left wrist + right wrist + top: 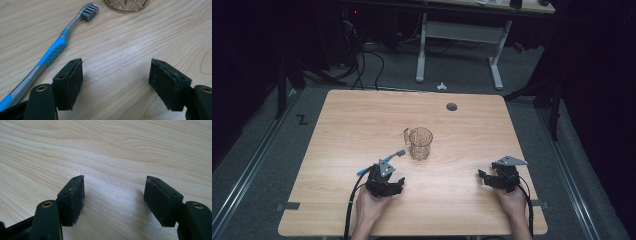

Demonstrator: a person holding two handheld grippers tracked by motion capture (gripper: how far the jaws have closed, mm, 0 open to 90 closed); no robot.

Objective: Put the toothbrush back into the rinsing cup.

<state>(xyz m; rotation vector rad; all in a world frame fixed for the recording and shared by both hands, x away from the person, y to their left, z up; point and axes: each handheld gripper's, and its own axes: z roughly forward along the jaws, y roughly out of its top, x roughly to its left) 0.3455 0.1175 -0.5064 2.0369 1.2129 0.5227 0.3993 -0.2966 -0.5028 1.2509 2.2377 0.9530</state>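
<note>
Blue-and-grey toothbrush (53, 51) flat on the table (342, 125), long axis slanting bristles-first toward the glass mug (420, 143), just left of the wide-open, empty left gripper (116, 77); right gripper (113, 195) likewise agape, well apart.

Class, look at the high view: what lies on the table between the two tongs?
Nothing: only bare table lies between the left tongs and right tongs, as the high view shows.

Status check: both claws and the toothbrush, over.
Left claw open, empty. Right claw open, empty. Toothbrush flat on table, beside left claw, untouched. Glass mug just beyond.
</note>
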